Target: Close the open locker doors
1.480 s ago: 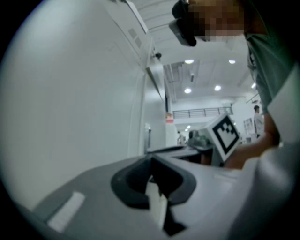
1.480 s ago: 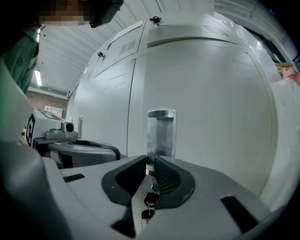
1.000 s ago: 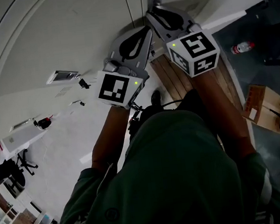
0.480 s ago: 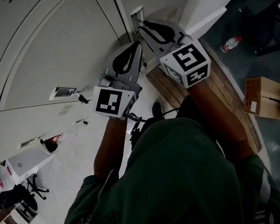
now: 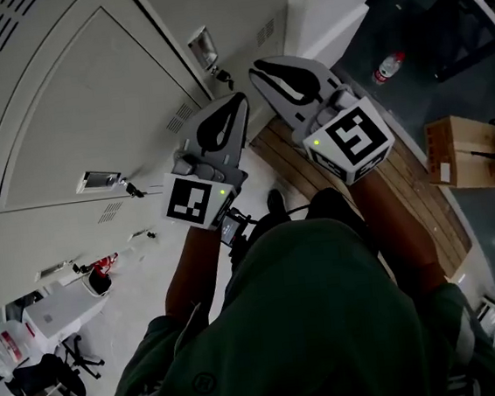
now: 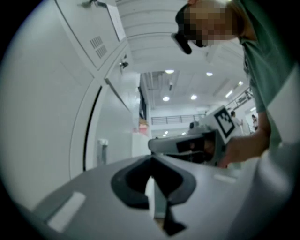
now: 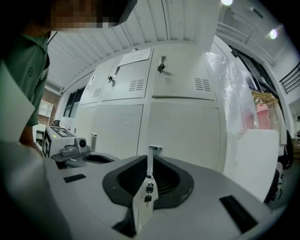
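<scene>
Both tools closed to a slit, nothing held. Right tool [image 7: 150, 161] points at the latch [image 7: 153, 150] and dangling keys [image 7: 149, 188] of a lower locker door [image 7: 183, 136], which looks flush. Left tool [image 5: 239, 99] is alongside, near the lockers. I can't spot an open door. Risk: pushing here could snag the keys or skid off the latch. Notice sheet [image 7: 136, 56] on an upper door is unreadable, and no brands are legible.
</scene>
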A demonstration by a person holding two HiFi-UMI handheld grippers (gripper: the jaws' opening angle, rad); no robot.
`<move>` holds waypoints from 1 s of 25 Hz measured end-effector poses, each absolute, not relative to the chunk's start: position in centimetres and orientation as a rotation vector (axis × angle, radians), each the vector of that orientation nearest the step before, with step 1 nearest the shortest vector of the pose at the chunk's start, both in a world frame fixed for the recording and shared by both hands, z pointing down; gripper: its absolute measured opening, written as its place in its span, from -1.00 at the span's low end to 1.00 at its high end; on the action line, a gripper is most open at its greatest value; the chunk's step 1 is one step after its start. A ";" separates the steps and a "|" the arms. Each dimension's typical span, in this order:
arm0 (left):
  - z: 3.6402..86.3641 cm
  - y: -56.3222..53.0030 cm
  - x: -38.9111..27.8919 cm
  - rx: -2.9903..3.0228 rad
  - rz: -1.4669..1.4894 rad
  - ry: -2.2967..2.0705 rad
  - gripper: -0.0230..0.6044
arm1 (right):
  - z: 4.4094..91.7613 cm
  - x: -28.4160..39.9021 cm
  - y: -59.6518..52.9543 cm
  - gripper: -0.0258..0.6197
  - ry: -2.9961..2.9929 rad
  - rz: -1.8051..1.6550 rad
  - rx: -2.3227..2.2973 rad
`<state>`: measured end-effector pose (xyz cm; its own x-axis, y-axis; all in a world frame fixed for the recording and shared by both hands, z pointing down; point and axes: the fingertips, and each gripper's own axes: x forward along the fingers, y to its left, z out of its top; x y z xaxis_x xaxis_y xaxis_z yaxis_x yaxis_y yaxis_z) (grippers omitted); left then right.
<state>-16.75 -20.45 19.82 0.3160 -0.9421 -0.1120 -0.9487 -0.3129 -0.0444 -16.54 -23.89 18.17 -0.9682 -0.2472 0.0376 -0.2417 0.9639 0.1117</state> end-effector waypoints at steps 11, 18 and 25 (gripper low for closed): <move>18.6 -19.3 -4.6 -2.568 0.099 1.556 -0.93 | 14.9 -2.1 -20.3 -0.88 -3.163 -0.113 0.446; 19.8 -17.7 6.1 -2.665 0.029 1.398 -0.93 | 14.7 9.4 -17.9 -0.90 -3.132 -0.106 0.561; 20.6 -15.9 14.4 -2.701 -0.004 1.322 -0.93 | 15.5 19.1 -15.0 -0.90 -3.110 -0.076 0.648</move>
